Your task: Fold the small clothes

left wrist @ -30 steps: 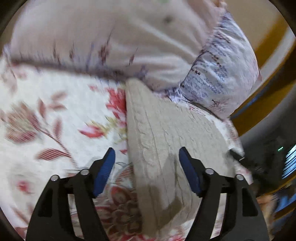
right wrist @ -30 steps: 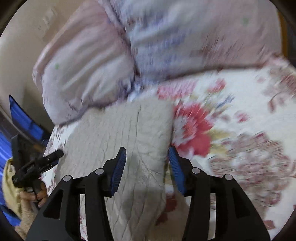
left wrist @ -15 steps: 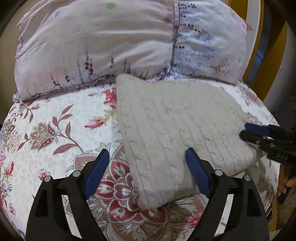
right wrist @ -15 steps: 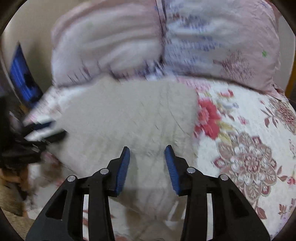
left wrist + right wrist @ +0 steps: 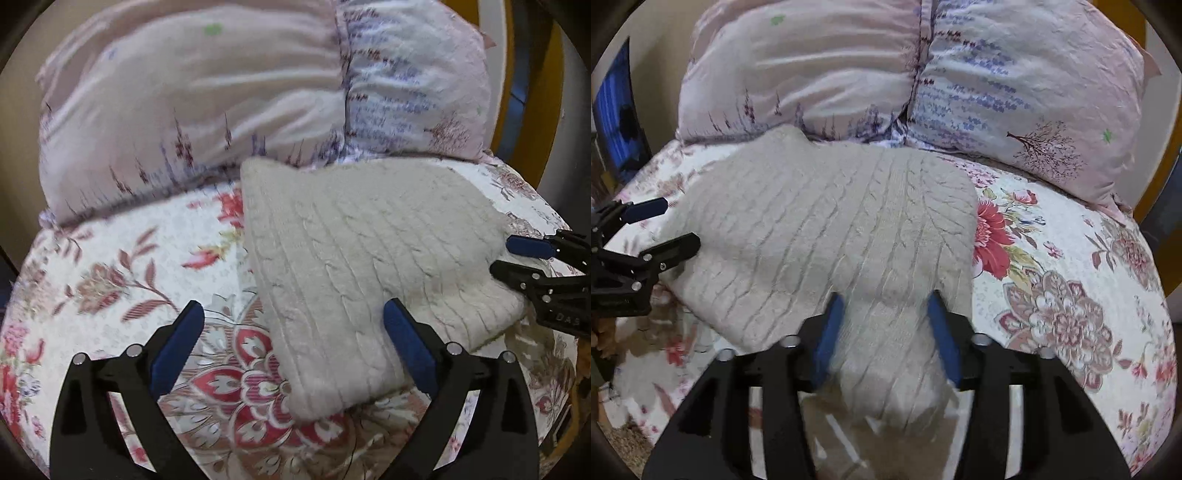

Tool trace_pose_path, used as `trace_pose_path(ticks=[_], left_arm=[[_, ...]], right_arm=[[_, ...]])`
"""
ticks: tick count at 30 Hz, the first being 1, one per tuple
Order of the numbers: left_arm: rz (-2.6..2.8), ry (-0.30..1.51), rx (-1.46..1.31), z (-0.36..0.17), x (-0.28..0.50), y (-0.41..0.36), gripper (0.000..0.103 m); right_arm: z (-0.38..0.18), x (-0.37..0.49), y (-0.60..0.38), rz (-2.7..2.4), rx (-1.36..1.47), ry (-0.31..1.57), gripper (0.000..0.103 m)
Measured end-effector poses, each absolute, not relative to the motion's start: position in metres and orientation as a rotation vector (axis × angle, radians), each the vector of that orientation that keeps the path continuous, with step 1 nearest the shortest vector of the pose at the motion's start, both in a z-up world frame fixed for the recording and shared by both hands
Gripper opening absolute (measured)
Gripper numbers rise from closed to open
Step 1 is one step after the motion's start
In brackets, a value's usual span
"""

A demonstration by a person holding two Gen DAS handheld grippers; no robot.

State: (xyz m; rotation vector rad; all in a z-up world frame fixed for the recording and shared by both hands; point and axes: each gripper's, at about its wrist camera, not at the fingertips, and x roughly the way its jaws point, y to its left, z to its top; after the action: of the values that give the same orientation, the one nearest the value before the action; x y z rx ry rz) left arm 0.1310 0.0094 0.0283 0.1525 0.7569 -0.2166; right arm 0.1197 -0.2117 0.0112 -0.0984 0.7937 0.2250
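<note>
Knitwear worry: left tool (image 5: 291, 345) is gaping wide, just been opening, straddling the near corner of the grey sweater (image 5: 354, 266) but gripping nothing. Right tool (image 5: 884, 334), also opening, straddles its hem loosely. On the bed quilt (image 5: 110, 266), the fold could slump toward the pillows (image 5: 923, 66) at 12 o'clock.

- The sweater (image 5: 369, 266), a cream cable-knit, is lying folded into a thick pad on the floral bedspread (image 5: 110, 280).
- Its far edge is sitting right up against the pillows (image 5: 221, 103).
- The knit ribs are running lengthways across the top layer.
- In the right wrist view, one end of it (image 5: 886, 350) is narrowing and reaching toward the bed's near edge.
</note>
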Motion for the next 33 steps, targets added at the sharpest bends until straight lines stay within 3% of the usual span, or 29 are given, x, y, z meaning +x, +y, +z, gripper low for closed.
trace_pose_path(ticks=[1,3,12,33], left_arm=[[-0.216,0.748,0.153,0.031,0.126,0.011,0.099],[-0.21,0.749,0.131,0.035,0.119,0.016,0.101],[-0.184,0.794,-0.017,0.035,0.092,0.036,0.101],[-0.108,0.984,0.065,0.0,0.079,0.004,0.101]], right_arm=[[0.014,0.115,-0.214,0.227,-0.081,0.781,0.076],[0.02,0.105,-0.22,0.218,-0.059,0.742,0.084],[0.033,0.077,-0.242,0.118,0.03,0.648,0.102],[-0.018,0.068,-0.21,0.112,0.152,0.835,0.102]])
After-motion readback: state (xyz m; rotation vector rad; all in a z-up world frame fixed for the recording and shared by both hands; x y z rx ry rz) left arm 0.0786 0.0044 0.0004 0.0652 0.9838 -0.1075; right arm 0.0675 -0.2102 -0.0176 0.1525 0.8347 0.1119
